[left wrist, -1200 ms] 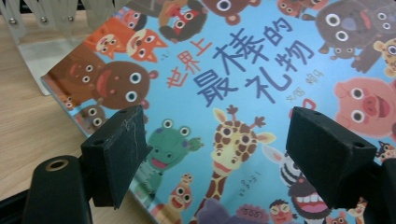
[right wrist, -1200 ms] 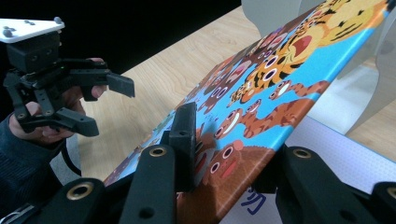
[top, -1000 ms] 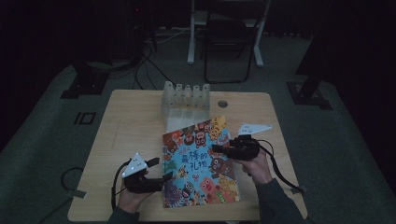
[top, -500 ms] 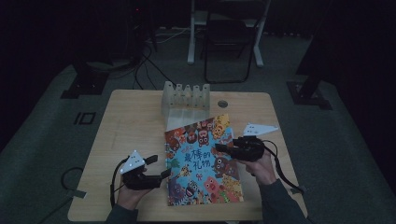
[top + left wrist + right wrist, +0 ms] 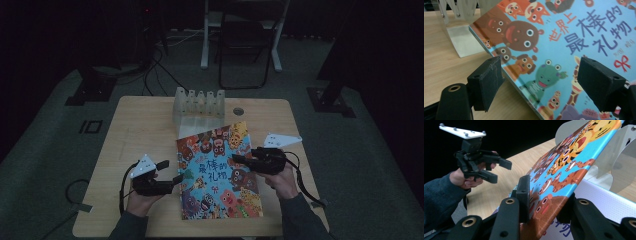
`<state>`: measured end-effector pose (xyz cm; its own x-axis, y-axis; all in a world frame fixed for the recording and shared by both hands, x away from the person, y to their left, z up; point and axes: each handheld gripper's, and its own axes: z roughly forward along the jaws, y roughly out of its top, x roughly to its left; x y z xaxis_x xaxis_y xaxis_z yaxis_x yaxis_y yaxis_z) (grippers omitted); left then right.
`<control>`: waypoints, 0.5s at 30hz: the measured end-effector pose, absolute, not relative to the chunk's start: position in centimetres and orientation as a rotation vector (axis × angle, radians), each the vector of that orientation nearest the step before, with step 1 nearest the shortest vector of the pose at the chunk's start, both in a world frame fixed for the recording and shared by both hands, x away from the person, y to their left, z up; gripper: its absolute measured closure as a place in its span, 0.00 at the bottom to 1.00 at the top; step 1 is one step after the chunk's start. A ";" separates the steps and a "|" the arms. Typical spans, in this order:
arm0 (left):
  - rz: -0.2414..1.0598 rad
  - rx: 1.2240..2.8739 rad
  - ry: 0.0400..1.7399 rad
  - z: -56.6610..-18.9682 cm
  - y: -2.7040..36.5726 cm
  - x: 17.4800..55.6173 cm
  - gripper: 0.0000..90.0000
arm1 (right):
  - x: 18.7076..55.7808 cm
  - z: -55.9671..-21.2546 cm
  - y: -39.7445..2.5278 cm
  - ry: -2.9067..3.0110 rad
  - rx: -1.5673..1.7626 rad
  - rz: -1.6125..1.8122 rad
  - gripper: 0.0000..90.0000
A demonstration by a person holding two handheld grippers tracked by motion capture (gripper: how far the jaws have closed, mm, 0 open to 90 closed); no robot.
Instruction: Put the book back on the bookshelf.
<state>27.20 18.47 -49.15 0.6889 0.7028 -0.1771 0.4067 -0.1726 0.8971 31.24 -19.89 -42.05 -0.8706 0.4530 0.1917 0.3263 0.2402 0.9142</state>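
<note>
I have the right gripper clamped on the right edge of the thin, bright blue picture book with cartoon animals on its cover; in the right gripper view the two black jaws pinch the cover from both sides and that edge is tilted up off the light wooden table. The book lies in the middle of the table, its far corner just in front of the clear plastic slotted rack at the back. My left gripper sits at the book's left edge with its jaws wide apart, holding nothing; in the left gripper view one jaw is off the book over the wood and the other is above the cover.

My worry is the one-sided hold: I judge the thin book may sag or pivot out of the pinch if I lift further before the left closes. The raised far corner could also catch a rack divider and shove the rack, and closing the left too shallowly may crease the cover
</note>
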 end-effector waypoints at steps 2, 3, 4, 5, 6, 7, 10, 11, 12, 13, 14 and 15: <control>0.331 1.801 0.882 -49.1 18.5 27.7 0.22 | 31.2 -42.0 -20.0 2.379 0.744 1.713 0.78; 0.328 1.799 0.879 -49.2 18.6 27.9 0.22 | 31.1 -42.0 -20.0 2.376 0.741 1.715 0.78; 0.324 1.799 0.876 -49.2 18.6 28.1 0.22 | 31.1 -42.0 -20.0 2.373 0.736 1.715 0.78; 0.316 1.799 0.869 -49.2 18.6 28.3 0.22 | 31.0 -41.9 -20.1 2.372 0.729 1.714 0.78; 0.316 1.799 0.868 -49.2 18.6 28.4 0.22 | 31.0 -41.9 -20.1 2.369 0.723 1.713 0.78; 0.317 1.797 0.866 -49.2 18.6 28.5 0.22 | 30.9 -41.9 -20.1 2.367 0.717 1.715 0.78; 0.310 1.786 0.852 -49.1 18.7 28.8 0.22 | 30.7 -41.8 -20.2 2.360 0.699 1.717 0.78; 0.308 1.785 0.850 -49.1 18.7 28.9 0.22 | 30.7 -41.8 -20.3 2.357 0.694 1.719 0.78; 0.305 1.785 0.847 -49.0 18.7 29.1 0.22 | 30.7 -41.7 -20.3 2.354 0.687 1.721 0.78; 0.304 1.786 0.850 -49.0 18.6 29.3 0.21 | 30.6 -41.7 -20.3 2.354 0.684 1.721 0.78; 0.305 1.790 0.851 -48.9 18.5 29.5 0.21 | 30.6 -41.7 -20.4 2.353 0.680 1.719 0.78; 0.305 1.793 0.852 -48.9 18.5 29.7 0.21 | 30.5 -41.6 -20.4 2.350 0.676 1.721 0.78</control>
